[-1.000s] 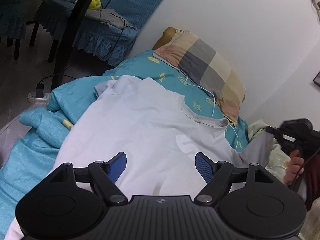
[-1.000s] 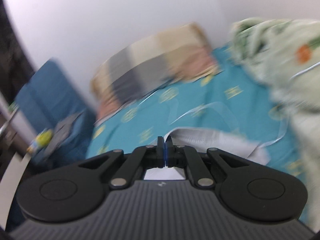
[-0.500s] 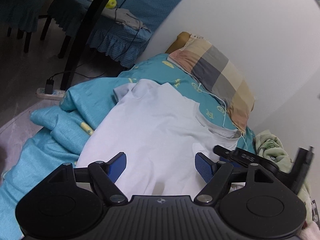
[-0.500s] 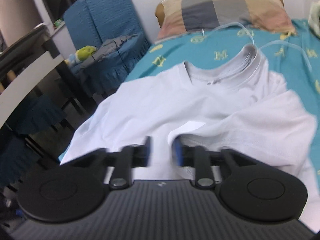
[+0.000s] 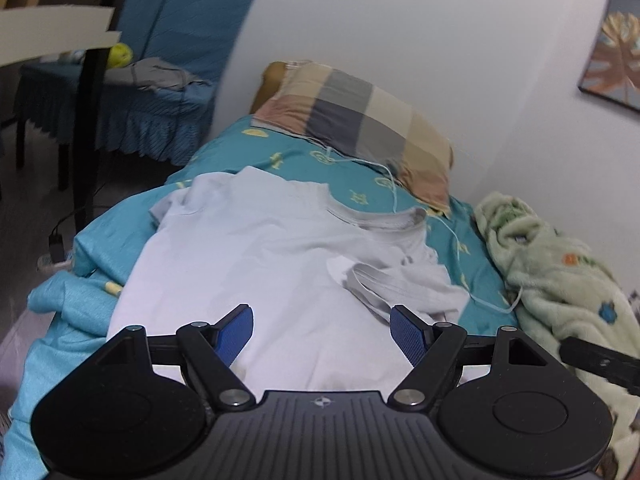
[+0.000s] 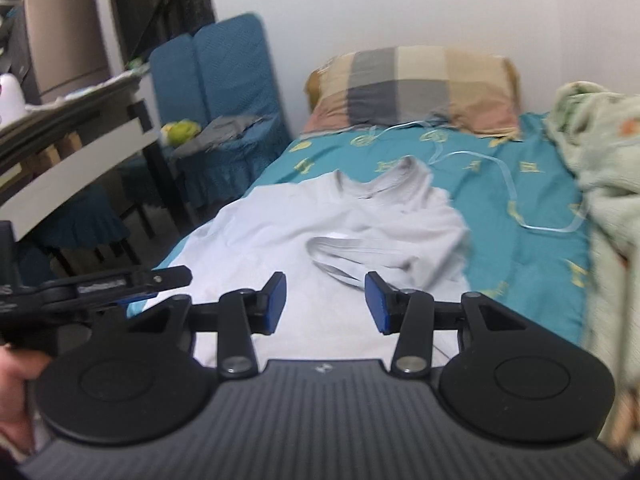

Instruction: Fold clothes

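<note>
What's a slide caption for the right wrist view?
Right claw open above a white T-shirt, one sleeve folded inward, on the teal bed.

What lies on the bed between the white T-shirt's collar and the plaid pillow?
Bare teal patterned bedsheet and a thin white cable looping across it separate the white T-shirt collar from the plaid pillow; the right wrist view shows this best.
</note>
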### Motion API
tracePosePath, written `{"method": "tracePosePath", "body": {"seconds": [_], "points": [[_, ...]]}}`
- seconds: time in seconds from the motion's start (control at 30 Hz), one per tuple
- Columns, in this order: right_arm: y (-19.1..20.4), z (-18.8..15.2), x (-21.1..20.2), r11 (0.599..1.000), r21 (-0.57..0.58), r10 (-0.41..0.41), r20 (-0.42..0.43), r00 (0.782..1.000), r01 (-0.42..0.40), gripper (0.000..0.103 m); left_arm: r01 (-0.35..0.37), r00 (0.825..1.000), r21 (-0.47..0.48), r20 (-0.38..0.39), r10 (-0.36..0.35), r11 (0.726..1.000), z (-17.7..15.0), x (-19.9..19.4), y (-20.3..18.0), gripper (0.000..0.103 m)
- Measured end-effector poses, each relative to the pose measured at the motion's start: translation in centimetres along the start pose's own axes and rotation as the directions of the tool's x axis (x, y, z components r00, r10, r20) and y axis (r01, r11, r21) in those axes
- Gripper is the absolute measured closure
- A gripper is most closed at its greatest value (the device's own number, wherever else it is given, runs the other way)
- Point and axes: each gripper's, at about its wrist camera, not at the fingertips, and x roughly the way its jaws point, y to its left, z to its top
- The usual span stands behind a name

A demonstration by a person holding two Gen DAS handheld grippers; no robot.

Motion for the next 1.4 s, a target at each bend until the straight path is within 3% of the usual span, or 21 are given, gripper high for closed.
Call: {"method": "tracePosePath", "body": {"seconds": [0.23,0.47,0.57,0.73,1.03,1.2,1.4], "points": [[-2.1,-2.8,-3.2,0.998,0.036,-0.051,0.008,0.999,0.051,0.059,0.057,0.998,0.153,-0.023,-0.054,0.987,-1.6,-0.4,-3.4,0.026],[-4.4,-4.1,-2.9,0.994,0.087,-0.065,0.014,0.998,0.063,0.091,0.038,0.998,0.234,-0.049,-0.027,0.971,-3.0,0.1,-4.9,0.026],[-4.9,-4.1,-2.8,0.994,0.099,-0.052,0.034,0.998,0.049,0.099,0.033,0.998,0.251,-0.069,-0.016,0.968,-3.2,0.5,-5.5,0.026],[-5.9,-3.9,-3.0,0.989,0.140,-0.044,0.064,0.997,0.035,0.100,0.037,0.996,0.260,-0.085,-0.016,0.965,-2.5,1.2,-7.0,0.026],[-6.7,-3.6,-2.4,0.987,0.161,-0.034,0.085,0.996,0.020,0.100,0.105,0.989,0.232,-0.126,-0.078,0.967,-1.2,5.2,-9.6,0.026],[-7.0,-3.9,-1.2,0.984,0.176,-0.038,0.057,0.998,0.028,0.100,0.133,0.984,0.142,-0.139,-0.113,0.981,-0.3,9.2,-9.9,0.026],[-7.2,-4.2,0.3,0.984,0.176,-0.047,0.034,0.998,0.040,0.100,0.154,0.978,0.112,-0.159,-0.135,0.982,0.9,14.0,-10.7,0.026]]}}
